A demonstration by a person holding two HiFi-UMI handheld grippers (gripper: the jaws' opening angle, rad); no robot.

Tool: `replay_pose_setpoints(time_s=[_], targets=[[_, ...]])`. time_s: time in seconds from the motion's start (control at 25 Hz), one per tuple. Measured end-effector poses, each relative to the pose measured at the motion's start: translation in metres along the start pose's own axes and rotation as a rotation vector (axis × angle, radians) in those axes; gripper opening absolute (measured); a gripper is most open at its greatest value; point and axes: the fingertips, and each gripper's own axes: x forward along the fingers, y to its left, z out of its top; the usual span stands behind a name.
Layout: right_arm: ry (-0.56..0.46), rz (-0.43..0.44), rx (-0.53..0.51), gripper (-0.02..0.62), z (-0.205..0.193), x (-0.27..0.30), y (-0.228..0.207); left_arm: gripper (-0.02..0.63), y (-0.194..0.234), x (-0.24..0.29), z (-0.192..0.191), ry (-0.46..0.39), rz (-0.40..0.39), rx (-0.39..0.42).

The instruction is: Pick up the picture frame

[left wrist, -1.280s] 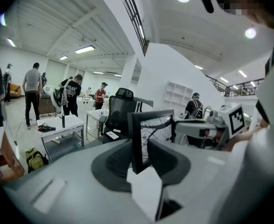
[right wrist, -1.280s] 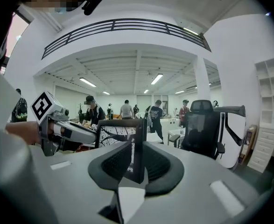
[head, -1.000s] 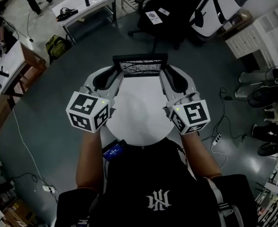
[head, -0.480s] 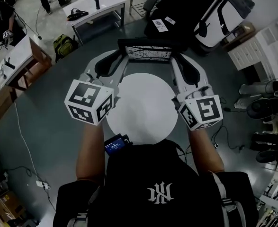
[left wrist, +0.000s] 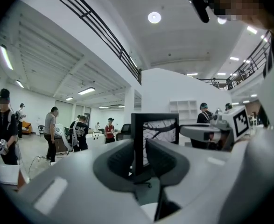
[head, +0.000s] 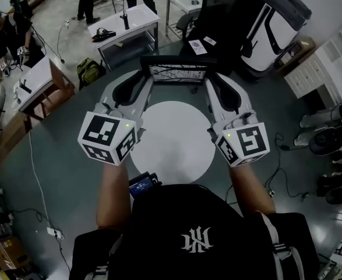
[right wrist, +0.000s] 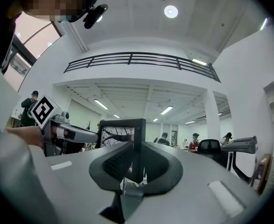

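Observation:
The picture frame (head: 176, 72), black-edged with a branch print, hangs upright above the far edge of the round white table (head: 173, 147). My left gripper (head: 150, 79) is shut on its left side bar and my right gripper (head: 208, 80) on its right side bar. Both pairs of jaws have just been closing, with the frame's bars between them. In the left gripper view the frame (left wrist: 158, 132) stands clamped in the left gripper (left wrist: 137, 146), with the other gripper beyond it. In the right gripper view the frame (right wrist: 120, 134) is pinched at its edge by the right gripper (right wrist: 136, 155).
A white desk (head: 124, 25) and a black-and-white office chair (head: 264, 22) stand beyond the table. A wooden table (head: 39, 80) and a green backpack (head: 89, 69) are at the left, white shelves (head: 328, 51) at the right. Cables cross the floor. People stand at the back.
Both grippers have risen together with the frame clamped between them. The frame now sits higher and farther from the tabletop, which looks smaller below.

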Motion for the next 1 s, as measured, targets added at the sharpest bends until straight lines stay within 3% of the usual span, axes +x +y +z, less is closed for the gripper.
replay_pose_setpoints(time_s=[0.2, 0.48, 1.0], targets=[[-0.05, 0.004, 0.007, 0.018, 0.02, -0.049, -0.021, 0.077, -0.054, -0.011, 0.017, -0.012, 0.021, 0.03], [-0.078, 0.021, 0.013, 0.021, 0.026, -0.116, -0.038, 0.074, -0.124, -0.029, 0.027, -0.022, 0.049, 0.063], [-0.148, 0.047, 0.043, 0.018, 0.042, -0.197, -0.054, 0.057, -0.209, -0.057, 0.049, -0.054, 0.098, 0.133]])
